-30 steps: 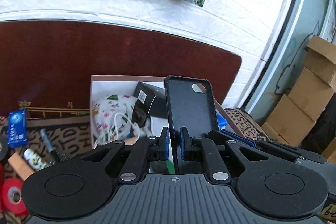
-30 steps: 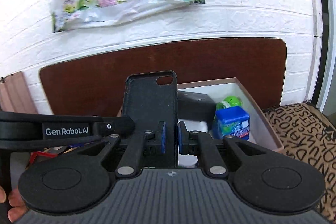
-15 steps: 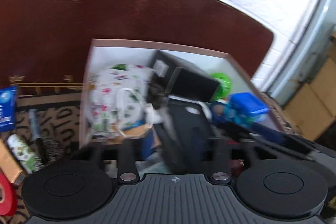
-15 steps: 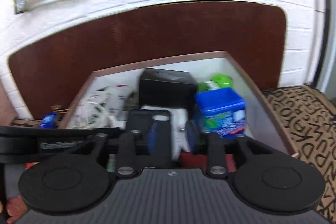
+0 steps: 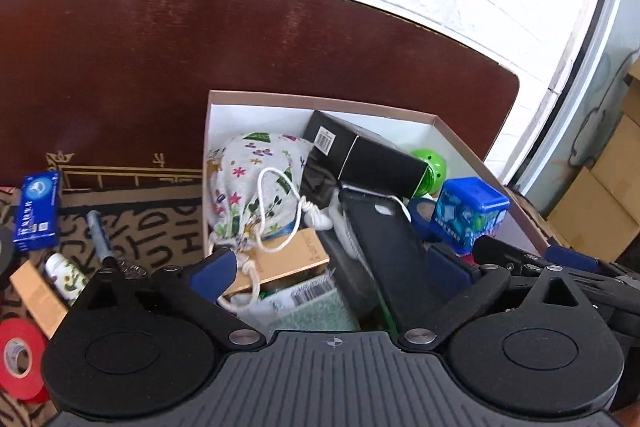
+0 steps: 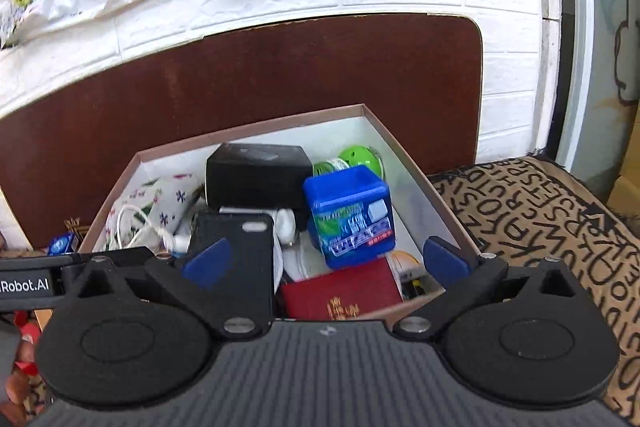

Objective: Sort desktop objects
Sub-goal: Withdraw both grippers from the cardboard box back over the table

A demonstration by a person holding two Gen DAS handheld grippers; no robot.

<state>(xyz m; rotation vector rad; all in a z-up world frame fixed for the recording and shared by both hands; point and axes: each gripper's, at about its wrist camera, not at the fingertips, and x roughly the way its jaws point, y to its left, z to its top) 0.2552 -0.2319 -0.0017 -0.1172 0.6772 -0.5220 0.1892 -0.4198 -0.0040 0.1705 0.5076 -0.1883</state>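
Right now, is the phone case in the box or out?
In. The phone case lies tilted on the pile inside the box; no pad touches it.

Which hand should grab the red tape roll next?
Probably the left. The red tape roll lies outside the box, low on the left gripper's own side, and its fingers are opening with nothing pinched. The right gripper points into the box, and its view shows no clear sight of the tape.

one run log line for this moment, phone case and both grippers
phone case: in box | left gripper: jaws opening, off case | right gripper: jaws opening, off case
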